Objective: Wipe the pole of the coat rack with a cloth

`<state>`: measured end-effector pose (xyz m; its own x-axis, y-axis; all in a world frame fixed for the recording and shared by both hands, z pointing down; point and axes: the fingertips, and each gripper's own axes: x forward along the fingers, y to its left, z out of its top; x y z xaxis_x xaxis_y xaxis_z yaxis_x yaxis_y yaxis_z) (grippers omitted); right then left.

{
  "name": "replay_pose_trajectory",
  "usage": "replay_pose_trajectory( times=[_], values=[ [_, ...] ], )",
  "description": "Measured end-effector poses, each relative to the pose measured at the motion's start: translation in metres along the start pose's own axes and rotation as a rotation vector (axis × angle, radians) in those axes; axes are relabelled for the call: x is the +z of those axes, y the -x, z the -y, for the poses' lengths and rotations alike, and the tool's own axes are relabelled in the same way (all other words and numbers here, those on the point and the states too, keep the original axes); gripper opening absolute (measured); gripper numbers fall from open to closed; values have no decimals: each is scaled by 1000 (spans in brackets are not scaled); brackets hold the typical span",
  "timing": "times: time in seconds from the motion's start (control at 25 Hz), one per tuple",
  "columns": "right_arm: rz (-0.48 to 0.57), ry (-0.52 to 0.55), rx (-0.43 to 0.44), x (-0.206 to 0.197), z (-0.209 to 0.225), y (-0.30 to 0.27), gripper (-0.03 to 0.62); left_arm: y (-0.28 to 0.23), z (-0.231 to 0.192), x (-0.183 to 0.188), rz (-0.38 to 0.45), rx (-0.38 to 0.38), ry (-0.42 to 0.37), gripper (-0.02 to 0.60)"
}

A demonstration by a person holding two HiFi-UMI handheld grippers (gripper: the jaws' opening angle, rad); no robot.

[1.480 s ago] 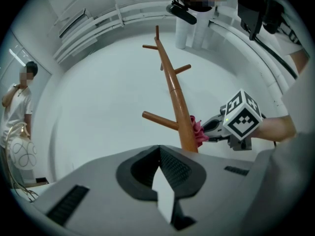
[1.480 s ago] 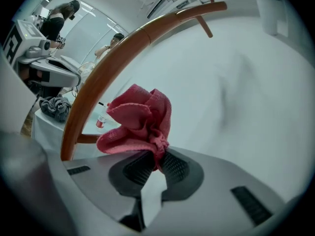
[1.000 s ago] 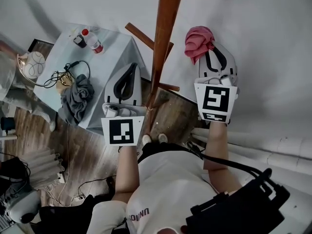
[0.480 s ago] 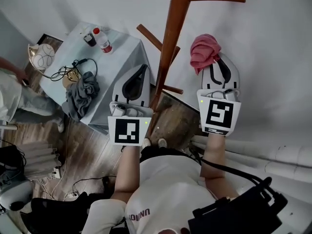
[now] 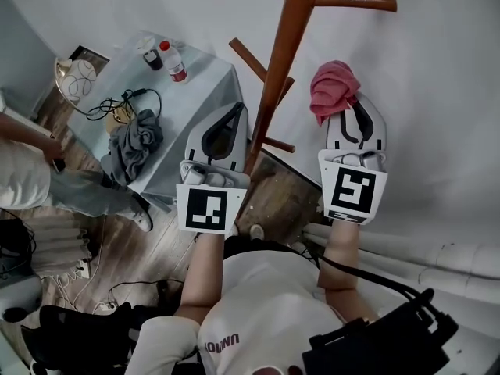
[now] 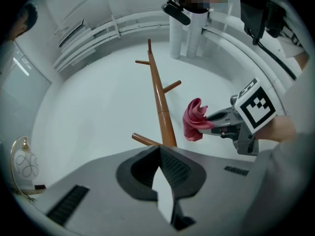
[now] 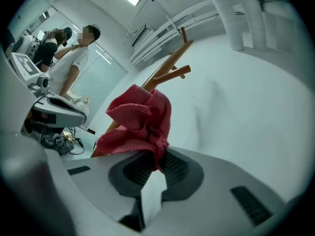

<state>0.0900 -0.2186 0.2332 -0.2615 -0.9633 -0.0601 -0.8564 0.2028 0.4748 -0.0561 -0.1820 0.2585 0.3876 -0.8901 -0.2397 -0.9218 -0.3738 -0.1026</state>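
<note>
**Cloth clamped, pole not yet touched**

The right tongs (image 7: 156, 165) are closed on a pink cloth (image 7: 140, 119). Only a small fold is pinched; the rest is bunched loose above the tips. The cloth is held just to the right of the pole (image 5: 283, 61), and a gap to it is seen in the head view. The left tongs (image 6: 160, 150) are shut with nothing between them, near the pole on its left. No contact can be made out.

Cloth: soft, light and floppy, with a napped, towel-like weave. It is expected to fold away unless pressed flat against the wood. The bite is judged shallow, so the cloth could be dragged out by friction on a long stroke. A deeper hold would be safer.

Pole: round wood, reddish-brown, with a smooth glossy finish. It is stiff and little drag is expected. Pegs (image 5: 355, 1) of the same wood jut out at angles, so strokes will be interrupted and the loose cloth may be snagged.

The rack is judged tall and easily tipped by a side push. Steadying is best done on the pole between pegs, with the left tongs reopened first.
</note>
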Motion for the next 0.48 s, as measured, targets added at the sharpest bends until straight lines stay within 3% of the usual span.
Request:
replay_pose_trajectory(
  times=[0.48],
  values=[
    [56,-4,9,12,3,-1,48,-2,1,6,-9,14,-29,12]
  ],
)
